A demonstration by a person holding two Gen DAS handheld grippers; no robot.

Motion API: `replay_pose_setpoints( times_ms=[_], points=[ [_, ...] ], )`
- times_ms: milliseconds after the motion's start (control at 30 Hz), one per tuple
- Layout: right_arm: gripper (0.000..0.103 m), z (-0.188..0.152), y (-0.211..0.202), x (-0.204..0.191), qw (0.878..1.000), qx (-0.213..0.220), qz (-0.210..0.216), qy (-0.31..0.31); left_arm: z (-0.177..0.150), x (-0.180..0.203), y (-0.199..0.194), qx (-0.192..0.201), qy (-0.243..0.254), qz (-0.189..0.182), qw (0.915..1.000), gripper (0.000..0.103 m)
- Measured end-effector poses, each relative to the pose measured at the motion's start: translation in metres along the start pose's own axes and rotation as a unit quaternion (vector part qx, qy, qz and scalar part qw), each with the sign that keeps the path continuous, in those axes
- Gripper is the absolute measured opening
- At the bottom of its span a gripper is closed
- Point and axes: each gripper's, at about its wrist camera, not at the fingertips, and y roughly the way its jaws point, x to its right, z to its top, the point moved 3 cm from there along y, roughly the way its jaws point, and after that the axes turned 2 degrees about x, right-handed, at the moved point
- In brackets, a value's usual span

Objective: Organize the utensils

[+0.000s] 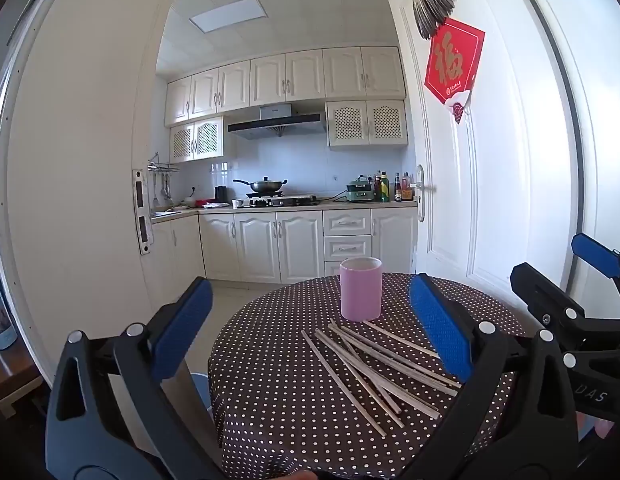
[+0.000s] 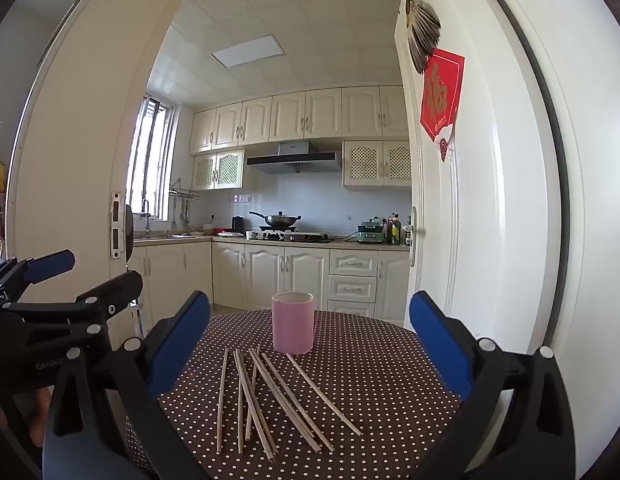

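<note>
Claws (image 1: 313, 328) (image 2: 310, 344) gape above chopsticks (image 2: 270, 396) beside pink cup (image 2: 292, 322).

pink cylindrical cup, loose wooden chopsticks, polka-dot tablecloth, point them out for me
pink cylindrical cup (image 2: 292, 326), right wrist view, on the middle of its side wall
loose wooden chopsticks (image 2: 270, 396), right wrist view, on a stick where the pile crosses
brown polka-dot tablecloth (image 2: 389, 380), right wrist view, on a bare patch right of the chopsticks

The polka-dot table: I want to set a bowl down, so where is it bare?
The brown polka-dot tablecloth lies bare right of the loose wooden chopsticks, out to the rim. Bare cloth also shows left of them. The middle is crowded: chopsticks fan out before the pink cylindrical cup.
</note>
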Motion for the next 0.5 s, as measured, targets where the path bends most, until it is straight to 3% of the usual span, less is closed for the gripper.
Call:
replay_pose_setpoints(
  times_ms=[500],
  points=[
    [0.096,0.0030,-0.0025,0.0006,1.000,0.000,-0.002,-0.007,-0.0002,-0.0021,-0.0022,0.004,0.002,-0.002,1.0000,0.097]
  ],
)
